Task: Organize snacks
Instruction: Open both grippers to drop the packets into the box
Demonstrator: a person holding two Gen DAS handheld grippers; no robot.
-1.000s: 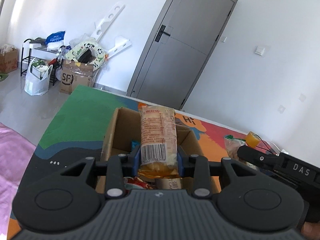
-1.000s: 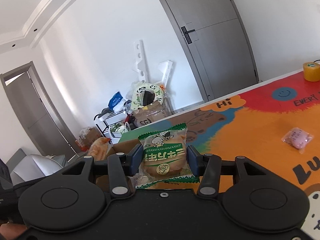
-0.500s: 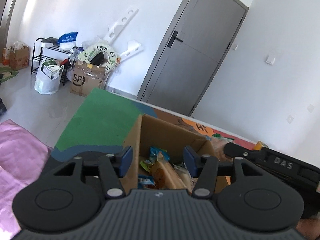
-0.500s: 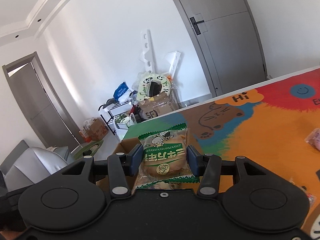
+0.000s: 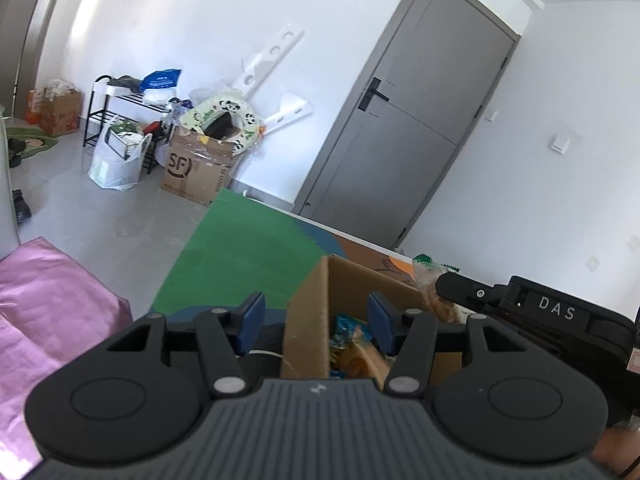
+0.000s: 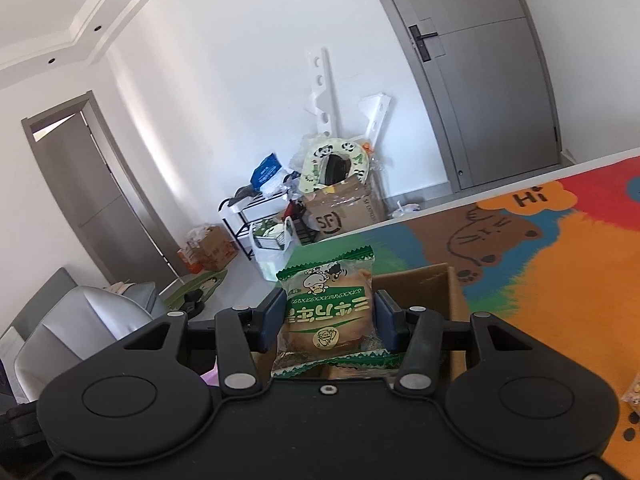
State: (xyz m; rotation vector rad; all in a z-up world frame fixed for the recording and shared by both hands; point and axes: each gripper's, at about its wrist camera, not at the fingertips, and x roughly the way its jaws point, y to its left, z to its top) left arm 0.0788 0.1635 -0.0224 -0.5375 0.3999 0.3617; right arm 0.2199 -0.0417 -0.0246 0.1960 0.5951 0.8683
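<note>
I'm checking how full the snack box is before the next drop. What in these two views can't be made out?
- Cardboard box contents, left wrist view: blurred, partly behind the left gripper; count unreadable.
- Box interior, right wrist view: hidden behind the green bread packet clamped in the right gripper.
- Loose snack, right wrist view: cut off by the edge.
</note>
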